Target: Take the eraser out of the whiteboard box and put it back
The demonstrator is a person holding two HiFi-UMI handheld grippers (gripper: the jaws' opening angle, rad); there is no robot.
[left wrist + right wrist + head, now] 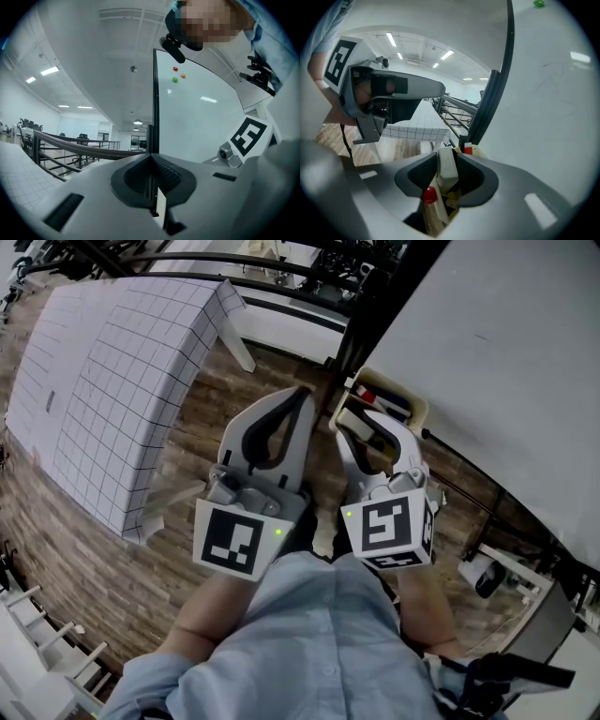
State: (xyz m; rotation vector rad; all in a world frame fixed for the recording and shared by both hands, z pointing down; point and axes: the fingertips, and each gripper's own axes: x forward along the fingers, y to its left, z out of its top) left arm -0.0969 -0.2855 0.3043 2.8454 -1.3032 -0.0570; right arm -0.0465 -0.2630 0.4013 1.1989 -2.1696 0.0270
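In the right gripper view a cream block eraser [446,171] stands on edge between the jaws of my right gripper [446,158], and both pads lie against its sides. Just beneath it is the cream whiteboard box [478,151], with a red marker cap [429,194] in it. From the head view the right gripper [371,420] reaches into the box [414,411] at the foot of the whiteboard [497,362]; the eraser is hidden there. My left gripper [305,396] hangs beside it to the left, jaws together and empty, pointing level along the board's edge [155,103].
A table under a grid-patterned cloth [112,381] stands to the left on the wooden floor. The whiteboard's black frame post [370,315] rises just behind the box. Markers [375,396] lie in the box. A dark stand base [534,624] sits at the lower right.
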